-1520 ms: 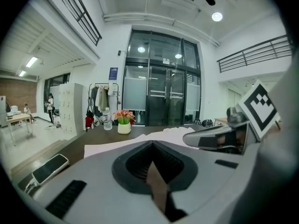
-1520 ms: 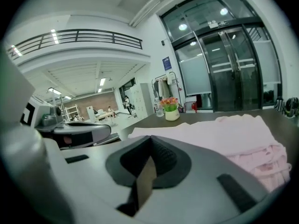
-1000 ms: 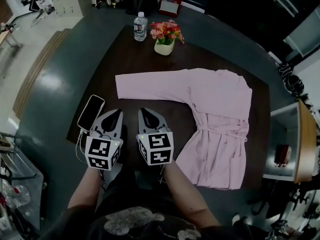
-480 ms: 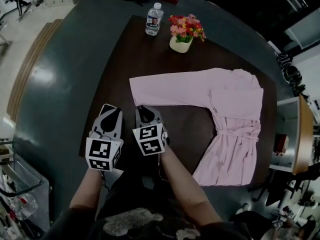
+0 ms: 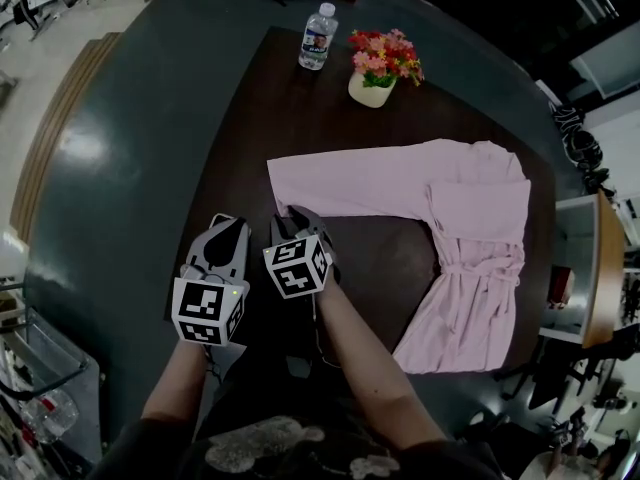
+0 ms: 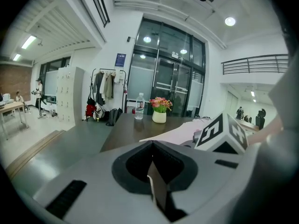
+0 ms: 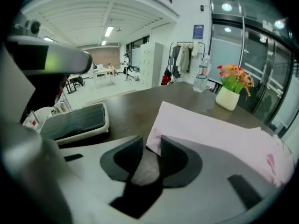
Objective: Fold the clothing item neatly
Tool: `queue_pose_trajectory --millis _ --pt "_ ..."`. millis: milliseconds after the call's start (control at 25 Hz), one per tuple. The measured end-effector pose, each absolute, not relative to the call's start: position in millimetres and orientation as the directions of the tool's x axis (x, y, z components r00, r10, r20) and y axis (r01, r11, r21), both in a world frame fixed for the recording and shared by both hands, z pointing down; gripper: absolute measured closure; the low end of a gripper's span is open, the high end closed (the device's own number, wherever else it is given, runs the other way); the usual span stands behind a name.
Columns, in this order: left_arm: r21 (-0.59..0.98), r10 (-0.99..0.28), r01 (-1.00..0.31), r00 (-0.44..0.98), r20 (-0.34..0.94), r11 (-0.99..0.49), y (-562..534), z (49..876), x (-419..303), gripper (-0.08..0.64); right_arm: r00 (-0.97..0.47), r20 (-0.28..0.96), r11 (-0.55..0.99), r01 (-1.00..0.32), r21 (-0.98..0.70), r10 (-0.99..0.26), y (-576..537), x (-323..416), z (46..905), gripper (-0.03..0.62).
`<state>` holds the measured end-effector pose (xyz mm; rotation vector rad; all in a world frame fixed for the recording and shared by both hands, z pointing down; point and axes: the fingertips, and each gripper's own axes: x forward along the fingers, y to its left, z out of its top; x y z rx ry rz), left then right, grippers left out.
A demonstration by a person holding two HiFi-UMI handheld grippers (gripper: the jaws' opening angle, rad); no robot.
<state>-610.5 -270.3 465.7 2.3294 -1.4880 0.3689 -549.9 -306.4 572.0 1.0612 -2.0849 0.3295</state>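
Pink robe (image 5: 470, 218) lies flat, sleeve (image 5: 345, 183) outstretched; right tongs (image 5: 291, 212), just opening, straddle its cuff corner (image 7: 161, 120); left tongs (image 5: 233, 223) closed.

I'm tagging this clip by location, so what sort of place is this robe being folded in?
Probably an office or lab lobby, not a home: tall glass doors, a bank of lockers beside a coat rack, and a railed mezzanine overhead.

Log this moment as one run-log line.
phase: pre-grasp | left hand-held gripper: shut, empty | right hand-held gripper: jaws have just been opening, sleeve cuff corner at their tips, ungripped | pink robe: spread flat
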Motion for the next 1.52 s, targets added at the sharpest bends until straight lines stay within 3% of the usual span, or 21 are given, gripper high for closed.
queue_pose_trajectory --millis 160,240,320,680,960,1520 --pt "0.159 -0.818 -0.911 0.411 0.403 -0.38 -270.0 467.1 -614.0 0.551 -0.372 0.737 0.609 -0.791 0.066 -0.564 -308.9 -550.1 572.8 0.5" --pt "0.161 -0.818 -0.912 0.409 0.404 -0.377 -270.4 467.7 -614.0 0.551 -0.36 0.732 0.585 -0.808 0.065 -0.578 -311.2 -545.6 570.6 0.556" --pt "0.16 -0.821 -0.913 0.408 0.4 -0.376 -270.7 466.6 -611.6 0.551 -0.359 0.715 0.565 -0.823 0.061 -0.6 -312.2 -539.8 563.1 0.568" --pt "0.14 -0.818 -0.899 0.436 0.375 -0.414 -272.7 444.9 -569.2 0.551 -0.388 0.57 0.492 -0.87 0.033 -0.725 -323.0 -486.1 478.7 0.571" --pt "0.116 -0.822 -0.894 0.445 0.356 -0.433 -271.4 429.2 -488.2 0.551 -0.349 0.456 0.388 -0.922 -0.008 -0.819 -327.2 -378.5 426.6 0.571" --pt "0.097 -0.82 -0.893 0.443 0.363 -0.439 -242.0 415.1 -295.6 0.551 -0.383 0.442 0.374 -0.921 -0.111 -0.811 -300.4 -189.6 422.0 0.571"
